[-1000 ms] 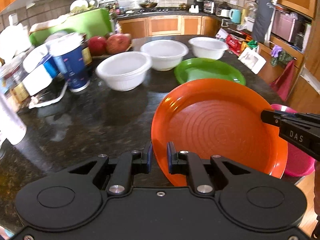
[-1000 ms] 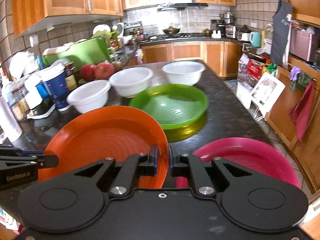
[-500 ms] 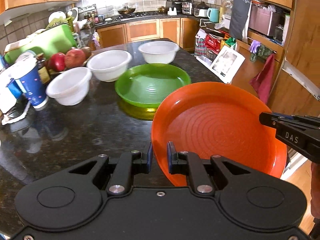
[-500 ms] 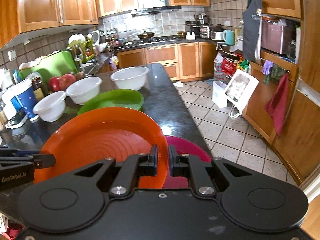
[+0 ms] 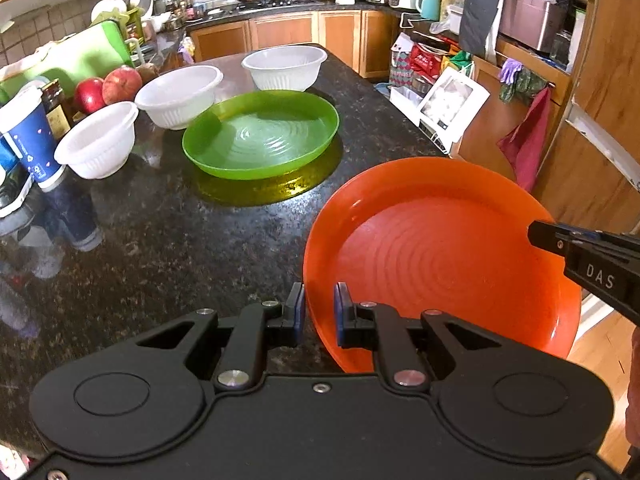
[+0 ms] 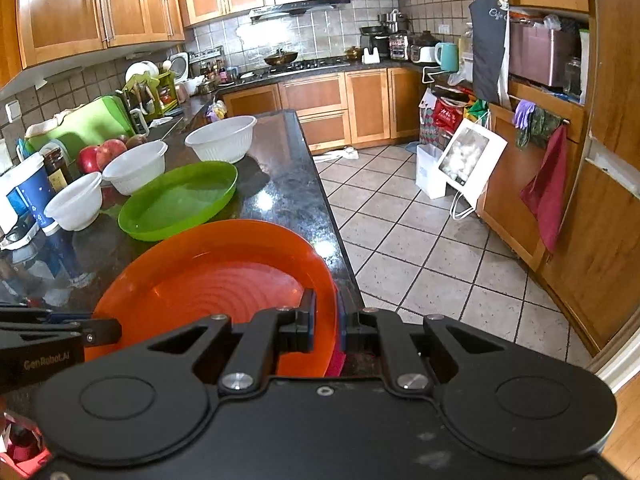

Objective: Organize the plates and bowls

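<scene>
Pinching opposite rims, the left gripper [image 5: 319, 304] and right gripper [image 6: 326, 312] have carried the orange plate [image 5: 440, 256] toward the tabletop's [image 5: 180, 248] right edge, probably for stacking.

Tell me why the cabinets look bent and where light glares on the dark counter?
Both wrist views are fisheye, so edges bow; right wrist view: a bright glare patch on the speckled black stone counter; left wrist view: a yellow-green glow under the translucent round green plastic plate.
</scene>
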Tool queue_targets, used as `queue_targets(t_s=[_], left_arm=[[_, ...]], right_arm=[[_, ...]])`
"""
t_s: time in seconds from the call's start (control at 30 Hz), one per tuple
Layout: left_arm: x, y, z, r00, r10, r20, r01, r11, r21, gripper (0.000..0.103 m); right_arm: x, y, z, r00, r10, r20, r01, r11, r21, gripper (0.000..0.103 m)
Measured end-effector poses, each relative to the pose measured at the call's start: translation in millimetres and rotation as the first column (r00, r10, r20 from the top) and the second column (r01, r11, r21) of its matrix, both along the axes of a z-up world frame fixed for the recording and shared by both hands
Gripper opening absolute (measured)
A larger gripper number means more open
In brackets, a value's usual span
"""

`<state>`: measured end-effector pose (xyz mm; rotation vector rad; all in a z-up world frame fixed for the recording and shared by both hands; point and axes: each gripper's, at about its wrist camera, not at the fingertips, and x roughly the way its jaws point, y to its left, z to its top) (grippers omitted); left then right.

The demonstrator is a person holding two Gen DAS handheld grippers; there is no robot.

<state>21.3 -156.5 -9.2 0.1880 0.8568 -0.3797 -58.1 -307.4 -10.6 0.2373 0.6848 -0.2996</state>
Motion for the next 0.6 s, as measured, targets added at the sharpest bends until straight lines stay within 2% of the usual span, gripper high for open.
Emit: queue_targets(t_s=[0.43, 0.5, 0.53, 0.6], left_arm=[[-6.4, -9.2, -7.5, 0.999, 0.054, 0.004, -0.054, 0.998, 0.014, 0.02], [-8.1, -10.6, -6.9, 0.999, 0.048, 0.018, -0.049, 0.999, 0.017, 0.02], [-8.7, -10.7, -6.3, 0.999, 0.045, 0.024, -0.046, 0.999, 0.014, 0.028], [-10.6, -10.4, -3.7, 0.999, 0.042, 0.033, -0.042, 0.999, 0.009, 0.036]], right_arm=[[5.9, -6.6, -5.7, 0.999, 0.036, -0.008, -0.036, 0.999, 0.007, 0.013], [5.4, -6.6, -5.8, 0.999, 0.035, -0.001, -0.035, 0.999, 0.007, 0.017], [4.0, -6.5, -5.3, 1.0, 0.03, 0.007, -0.03, 1.0, 0.005, 0.022], [2.3, -6.7, -3.7, 0.999, 0.019, 0.027, -0.019, 1.0, 0.001, 0.027]])
